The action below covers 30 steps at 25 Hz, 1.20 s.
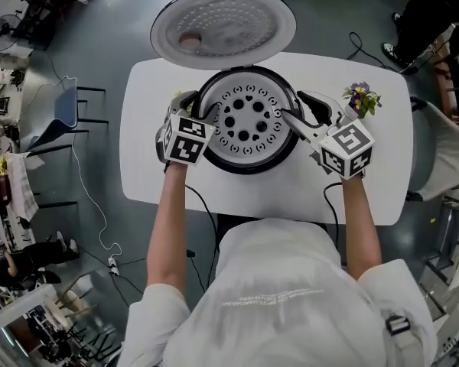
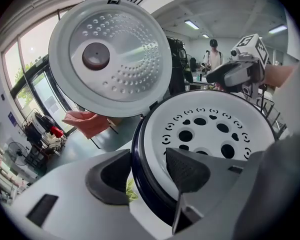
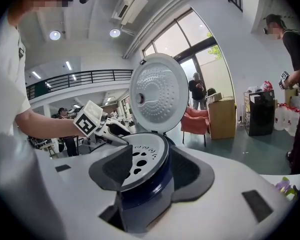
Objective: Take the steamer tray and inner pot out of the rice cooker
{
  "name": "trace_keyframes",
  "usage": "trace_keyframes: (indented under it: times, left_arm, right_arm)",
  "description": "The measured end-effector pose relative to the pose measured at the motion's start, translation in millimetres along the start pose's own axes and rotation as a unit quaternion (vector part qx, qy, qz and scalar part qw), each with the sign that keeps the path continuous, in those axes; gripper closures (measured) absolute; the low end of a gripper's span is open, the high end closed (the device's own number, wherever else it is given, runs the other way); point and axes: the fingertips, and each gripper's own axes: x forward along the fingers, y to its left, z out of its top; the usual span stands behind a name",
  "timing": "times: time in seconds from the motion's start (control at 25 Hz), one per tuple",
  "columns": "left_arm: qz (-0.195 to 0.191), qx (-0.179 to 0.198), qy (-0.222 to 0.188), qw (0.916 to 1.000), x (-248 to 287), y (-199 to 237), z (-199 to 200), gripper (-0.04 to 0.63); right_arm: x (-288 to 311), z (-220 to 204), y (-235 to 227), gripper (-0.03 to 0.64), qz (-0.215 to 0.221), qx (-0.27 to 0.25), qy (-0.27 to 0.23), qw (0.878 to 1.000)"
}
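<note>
Head view, your white table (image 1: 149,170) on grey floor (image 1: 99,44), cooker (image 1: 249,167) centred, lid (image 1: 223,27) up, tray (image 1: 249,104) seated inside it, your left gripper (image 1: 203,113) and right gripper (image 1: 298,109) both spread astride the rim, flowers (image 1: 359,98) far right.

White steamer tray (image 1: 249,117): smooth satin plastic. Dark rice cooker (image 2: 136,149) rim: glossy. Its lid (image 2: 115,54): dimpled metal liner, soft sheen. White counter (image 1: 149,151): smooth, matt. Grey left gripper (image 2: 147,176) fingers (image 2: 189,170): matt plastic, finely textured dark pads.
</note>
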Motion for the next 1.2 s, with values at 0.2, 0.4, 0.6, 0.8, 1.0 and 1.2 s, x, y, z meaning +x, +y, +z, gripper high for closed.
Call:
trace_keyframes:
  times: [0.2,0.4,0.6,0.8,1.0,1.2]
  left_arm:
    - [0.012,0.008,0.004,0.9999,-1,-3,4,0.370]
    - [0.013,-0.002,-0.001,0.9999,-11,7,5,0.393]
    - [-0.005,-0.032,-0.010,0.9994,-13,8,4,0.351]
    - [-0.027,-0.023,-0.004,0.9994,-15,-3,5,0.443]
    - [-0.037,-0.039,-0.009,0.9985,-19,-6,5,0.443]
    - [-0.039,-0.056,-0.026,0.9974,-22,-4,10,0.453]
  right_arm:
    - [-6,-4,-1,0.385,0.005,0.006,0.000,1.000]
    - [-10,-2,0,0.385,0.001,0.011,-0.002,1.000]
    - [-12,-7,-5,0.385,0.001,0.033,-0.007,0.999]
    - [-12,-11,0,0.385,0.012,0.032,-0.001,0.999]
    - [-15,-12,5,0.385,0.017,0.025,0.004,1.000]
    - [-15,-10,2,0.387,0.016,0.019,0.005,1.000]
